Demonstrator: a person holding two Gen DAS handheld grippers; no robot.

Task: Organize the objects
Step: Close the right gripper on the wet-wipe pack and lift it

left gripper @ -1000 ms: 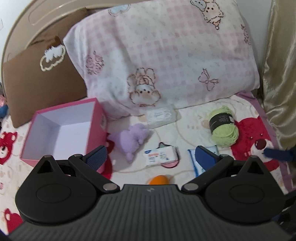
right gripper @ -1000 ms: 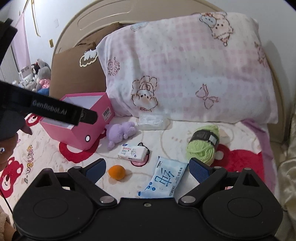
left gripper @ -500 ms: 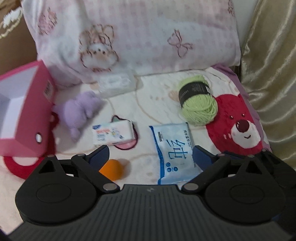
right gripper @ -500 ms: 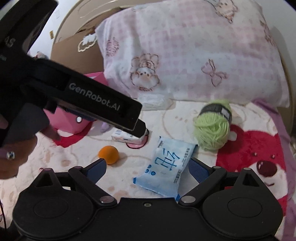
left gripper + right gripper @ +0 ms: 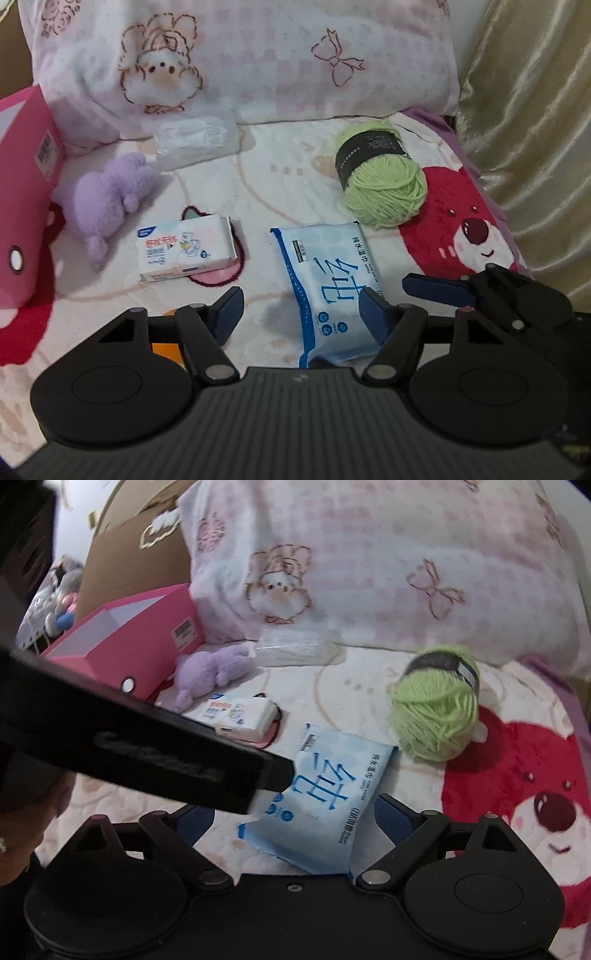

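Pink box [image 5: 26, 199] stands at far left, well apart from the blue wipes pack [image 5: 328, 280], which lies flat on the blanket [image 5: 288, 177] at centre. Left gripper [image 5: 301, 308] – jaws partly open and just been closing – straddles the pack's near end without pressing it. The pack likely handles soft, light and slippery – grip across its short width. Right gripper [image 5: 295, 821] is open, empty.

Soft indoor light — fisheye-bent edges, right view slightly blurred.
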